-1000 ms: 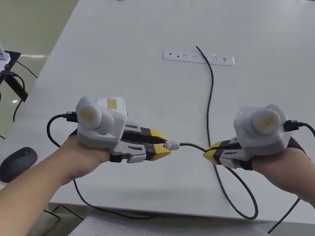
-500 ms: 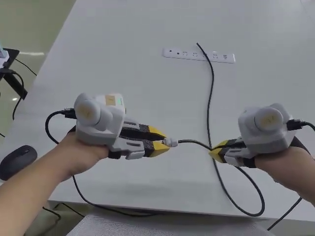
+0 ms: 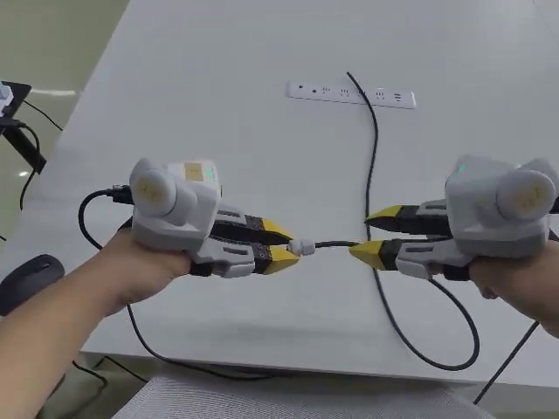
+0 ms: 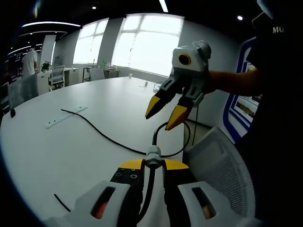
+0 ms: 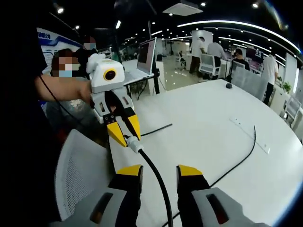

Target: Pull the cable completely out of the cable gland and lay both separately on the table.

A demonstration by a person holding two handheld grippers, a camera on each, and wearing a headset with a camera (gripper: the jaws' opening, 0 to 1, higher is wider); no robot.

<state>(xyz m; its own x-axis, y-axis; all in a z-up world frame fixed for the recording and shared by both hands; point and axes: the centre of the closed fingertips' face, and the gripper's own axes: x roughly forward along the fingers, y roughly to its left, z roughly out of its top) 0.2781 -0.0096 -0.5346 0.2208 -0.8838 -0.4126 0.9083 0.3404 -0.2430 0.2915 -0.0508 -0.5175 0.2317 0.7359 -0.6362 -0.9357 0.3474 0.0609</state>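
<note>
2 grippers face tip to tip above the worktop point(image 3: 218, 105). The left gripper point(image 3: 290, 246) has its jaws together, clamped on the white cable gland point(image 3: 303, 247), which juts just past its tips. From the gland the black cable point(image 3: 336, 244) runs across to the right gripper point(image 3: 374, 233), whose jaws stand apart with the cable passing between them. Beyond both grippers lies a power strip point(image 3: 351, 95).

Smooth white table point(image 3: 218, 52), matt black rubber-sheathed cable point(image 5: 155, 176), pale smooth plastic cable gland point(image 4: 153, 156), white plastic power strip point(image 3: 351, 94).
</note>
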